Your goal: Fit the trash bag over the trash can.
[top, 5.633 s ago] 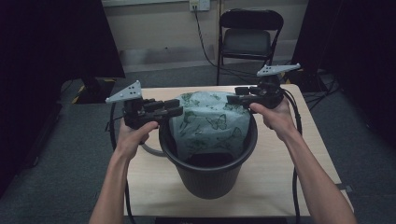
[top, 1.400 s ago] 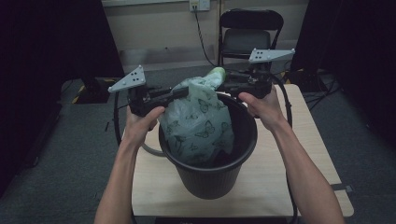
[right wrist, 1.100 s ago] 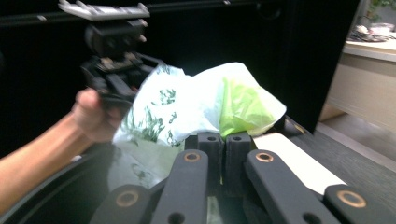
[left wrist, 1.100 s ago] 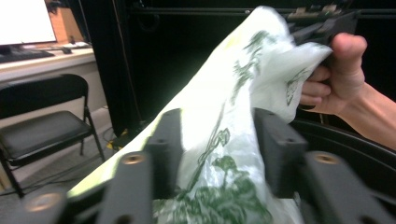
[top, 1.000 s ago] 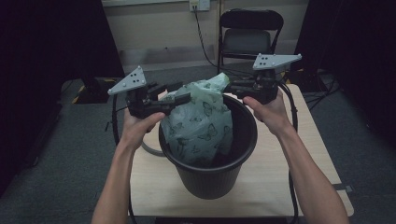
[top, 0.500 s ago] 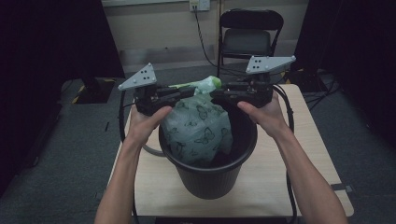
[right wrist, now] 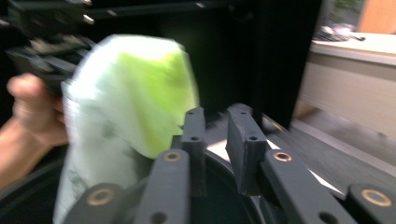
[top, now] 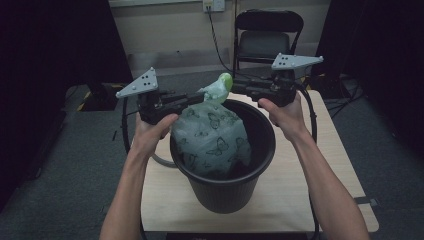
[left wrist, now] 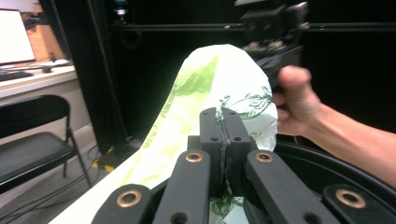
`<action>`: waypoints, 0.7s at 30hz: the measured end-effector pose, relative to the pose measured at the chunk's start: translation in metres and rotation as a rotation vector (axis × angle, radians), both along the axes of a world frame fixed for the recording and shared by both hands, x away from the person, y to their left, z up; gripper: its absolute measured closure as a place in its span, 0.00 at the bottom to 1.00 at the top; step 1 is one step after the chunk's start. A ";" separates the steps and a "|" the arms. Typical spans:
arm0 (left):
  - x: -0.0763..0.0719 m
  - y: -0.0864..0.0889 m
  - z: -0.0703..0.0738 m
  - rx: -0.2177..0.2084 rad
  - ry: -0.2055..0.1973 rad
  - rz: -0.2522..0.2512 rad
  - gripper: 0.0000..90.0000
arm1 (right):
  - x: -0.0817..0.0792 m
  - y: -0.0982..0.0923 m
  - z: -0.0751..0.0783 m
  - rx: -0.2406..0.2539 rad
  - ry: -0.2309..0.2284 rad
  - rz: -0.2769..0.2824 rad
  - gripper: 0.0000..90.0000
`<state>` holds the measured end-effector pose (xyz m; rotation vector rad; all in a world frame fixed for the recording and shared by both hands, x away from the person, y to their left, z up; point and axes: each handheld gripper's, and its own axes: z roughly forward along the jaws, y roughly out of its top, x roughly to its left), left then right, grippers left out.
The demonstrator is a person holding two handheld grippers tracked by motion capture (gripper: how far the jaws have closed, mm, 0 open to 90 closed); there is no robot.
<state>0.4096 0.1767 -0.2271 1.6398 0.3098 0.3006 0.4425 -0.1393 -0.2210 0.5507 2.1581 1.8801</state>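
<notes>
Left tool (top: 197,98) clamped on bag (top: 212,135) top above bucket (top: 225,190) rim, right tool (top: 239,88) narrowly parted, just opening, empty.

The pale green plastic bag with butterfly prints (top: 212,137), spread wide over the round black plastic bucket (top: 225,187) some seconds ago, is now gathered into a twisted neck at its top. The left hand-held gripper (top: 197,98), half open one second ago, is now clamped tight on this neck. The right hand-held gripper (top: 236,87), which pinched the neck before, has just been opening; its jaws now stand a little apart beside the bag, with nothing between them.
</notes>
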 end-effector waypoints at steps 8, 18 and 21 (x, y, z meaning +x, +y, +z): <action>0.003 -0.001 -0.006 0.010 0.020 0.015 0.99 | -0.015 0.013 0.007 0.009 -0.059 0.134 0.72; 0.007 -0.017 -0.008 0.076 0.034 0.008 0.94 | -0.019 0.028 0.010 -0.014 -0.077 0.179 0.81; 0.007 -0.017 -0.009 0.074 0.034 0.010 0.92 | -0.019 0.029 0.010 -0.022 -0.077 0.191 0.90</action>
